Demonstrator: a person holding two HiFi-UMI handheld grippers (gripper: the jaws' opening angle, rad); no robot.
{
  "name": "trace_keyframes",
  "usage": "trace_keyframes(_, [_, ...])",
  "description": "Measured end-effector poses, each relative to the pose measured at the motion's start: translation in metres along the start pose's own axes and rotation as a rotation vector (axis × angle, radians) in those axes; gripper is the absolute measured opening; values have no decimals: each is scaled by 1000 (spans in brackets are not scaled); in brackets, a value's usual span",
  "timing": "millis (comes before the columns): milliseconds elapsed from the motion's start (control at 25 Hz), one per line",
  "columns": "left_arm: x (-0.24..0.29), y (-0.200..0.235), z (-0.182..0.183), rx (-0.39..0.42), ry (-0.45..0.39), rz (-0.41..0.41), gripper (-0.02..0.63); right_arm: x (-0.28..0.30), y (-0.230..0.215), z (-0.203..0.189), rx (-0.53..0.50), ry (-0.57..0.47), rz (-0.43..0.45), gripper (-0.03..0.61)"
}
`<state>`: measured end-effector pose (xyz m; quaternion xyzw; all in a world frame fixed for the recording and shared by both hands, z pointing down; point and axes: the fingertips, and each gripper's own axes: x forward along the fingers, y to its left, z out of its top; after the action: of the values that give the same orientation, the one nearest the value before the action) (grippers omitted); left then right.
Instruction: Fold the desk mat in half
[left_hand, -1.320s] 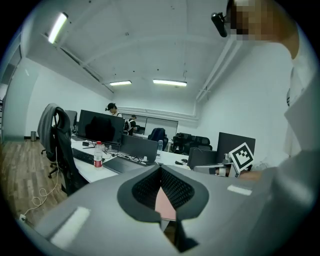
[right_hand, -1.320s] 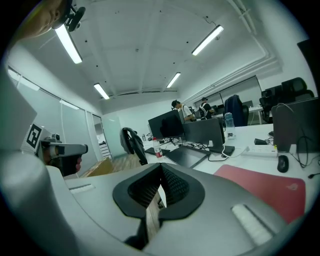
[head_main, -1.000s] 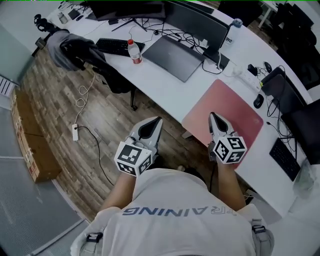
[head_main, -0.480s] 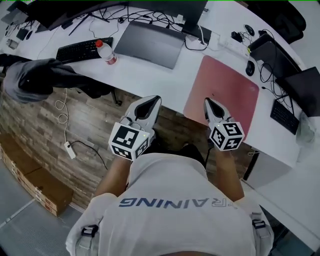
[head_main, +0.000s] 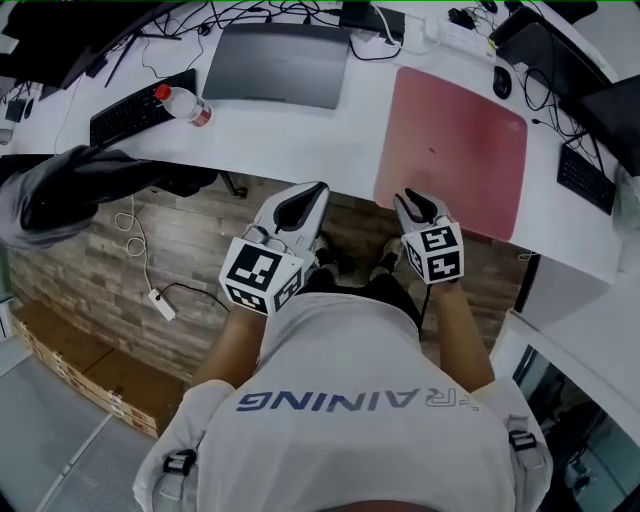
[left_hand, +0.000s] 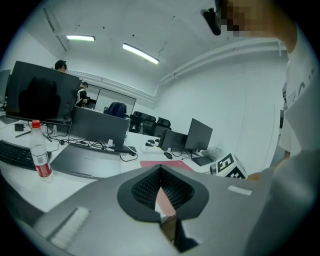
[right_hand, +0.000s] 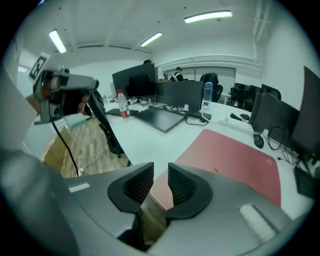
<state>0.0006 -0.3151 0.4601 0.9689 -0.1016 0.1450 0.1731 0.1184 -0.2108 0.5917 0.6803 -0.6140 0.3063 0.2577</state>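
Pink desk mat (head_main: 455, 140) is lying flat and unfolded on the white surface (head_main: 300, 140), right of centre in the head view, its near edge running along the surface's front edge.

Right tool (head_main: 415, 203) is pointing downward at the mat's near left corner. Its jaws have just been opening and are standing apart. In the right gripper view that corner is showing in the gap between them, but the pads are not pressing on it. Cannot tell whether the tips are touching the surface.

Left tool (head_main: 308, 192) is hanging in front of the surface edge, over the wood floor (head_main: 110, 290), left of the mat and apart from it. Its jaws are meeting at the tips in the left gripper view, closed, with nothing pinched between them.

Elsewhere on the surface, a dark grey flat slab (head_main: 275, 65) is sitting left of the mat; cannot tell whether it is a laptop or another mat. A plastic bottle (head_main: 185, 105) with a red cap is lying further left, near a black keyboard (head_main: 130, 112). A black mouse (head_main: 502, 85) is sitting just off the mat's far right corner. Cables are trailing along the back.

A chair draped with a dark jacket (head_main: 70, 190) is standing at the left, well apart from both tools.
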Motion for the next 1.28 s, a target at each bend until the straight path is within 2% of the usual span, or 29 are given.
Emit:
trace_keyframes(120, [-4,4,-10,-16,21,19,0,24,13,-26,-115,113,3,151])
trace_keyframes(240, [-12,11,-21,-39,38,55,0,52,25,-53,-191,198,14,166])
trace_keyframes(560, [-35,23,-37,-77,51,143,0,85,35,-84,-303,298,-9,164])
trace_keyframes(680, [-39,24,-39,-84,52,157,0,90,32,-87,-395,326,-58,104])
trace_keyframes(800, [-41,24,-42,-89,55,160,0,93,33,-89,-483,343,-112,103])
trace_keyframes(880, [-41,23,-41,-88,50,159,0,94,33,-88,-456,334,-101,97])
trace_keyframes(960, [-39,20,-37,-85,41,153,0,91,33,-86,-363,320,-41,87])
trace_keyframes(1040, [-37,16,-33,-80,34,143,0,84,32,-82,-341,306,-9,56])
trace_keyframes(1160, [-32,10,-31,-70,33,133,0,75,31,-77,-376,278,-35,38])
trace_keyframes(1280, [-27,0,-27,-65,32,115,0,65,24,-71,-325,247,-49,33])
